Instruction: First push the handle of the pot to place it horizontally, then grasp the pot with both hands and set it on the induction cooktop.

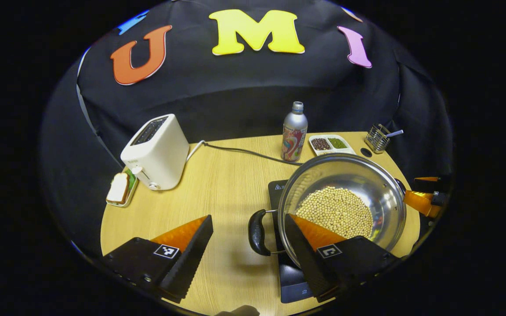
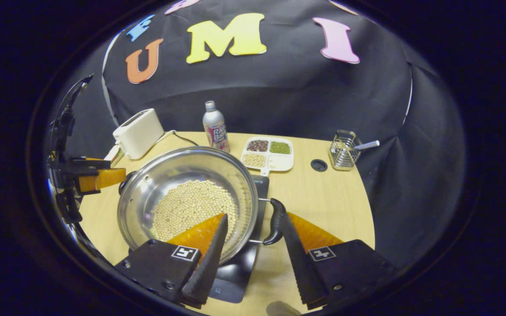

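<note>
Both tongs stand open: left tongs [image 1: 248,239] straddle one pot handle [image 1: 257,231], right tongs [image 2: 253,239] straddle the other handle [image 2: 276,221], neither pinched. Steel pot [image 2: 187,197] of soybeans [image 2: 193,208] seems to rest on the induction cooktop [image 2: 240,267], at 6 o'clock on the tabletop [image 2: 323,197]; the task looks nearly done, only withdrawal left

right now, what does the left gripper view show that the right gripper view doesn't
Left gripper view: a slice of bread lying on a small tray next to the toaster, plus the toaster's front knob.
Right gripper view: the near compartment of the divided dish, which holds pale beans.
Both: the steel pot of beans, the black cooktop under it, the bottle, the toaster, the divided dish and the wire holder at the table's far corner.
</note>
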A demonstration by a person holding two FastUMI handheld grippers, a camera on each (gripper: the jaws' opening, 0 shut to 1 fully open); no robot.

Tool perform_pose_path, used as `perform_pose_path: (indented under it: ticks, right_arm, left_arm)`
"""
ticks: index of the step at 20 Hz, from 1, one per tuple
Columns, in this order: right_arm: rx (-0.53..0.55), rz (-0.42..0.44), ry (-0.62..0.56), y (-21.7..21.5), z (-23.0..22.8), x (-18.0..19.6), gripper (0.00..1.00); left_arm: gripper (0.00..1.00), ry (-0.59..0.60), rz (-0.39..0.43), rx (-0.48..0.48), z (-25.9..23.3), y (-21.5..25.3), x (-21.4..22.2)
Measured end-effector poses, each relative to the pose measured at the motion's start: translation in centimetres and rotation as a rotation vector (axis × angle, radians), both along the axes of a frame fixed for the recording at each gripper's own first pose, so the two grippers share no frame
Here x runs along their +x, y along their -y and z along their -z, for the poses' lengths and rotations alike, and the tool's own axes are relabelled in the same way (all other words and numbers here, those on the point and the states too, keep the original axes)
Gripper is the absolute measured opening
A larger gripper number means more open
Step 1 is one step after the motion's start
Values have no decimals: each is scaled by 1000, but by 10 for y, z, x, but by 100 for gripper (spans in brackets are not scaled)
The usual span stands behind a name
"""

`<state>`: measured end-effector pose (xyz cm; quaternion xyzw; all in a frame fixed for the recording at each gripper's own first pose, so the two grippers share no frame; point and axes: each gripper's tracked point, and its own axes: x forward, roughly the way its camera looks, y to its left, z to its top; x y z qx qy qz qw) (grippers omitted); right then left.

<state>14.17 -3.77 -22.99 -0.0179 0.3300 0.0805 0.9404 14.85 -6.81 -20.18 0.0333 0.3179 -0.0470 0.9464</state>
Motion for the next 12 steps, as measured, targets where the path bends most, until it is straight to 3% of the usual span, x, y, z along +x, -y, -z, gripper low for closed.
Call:
perform_pose_path:
  ticks: [3,12]
  right_arm:
    - [-4,-7,28,-9,-10,-7,77]
    - [-72,-22,240,-46,-96,-36,77]
  left_arm:
    - [98,58,0,27,-10,0,-10]
    - [97,285,-21,-49,-90,-16,-47]
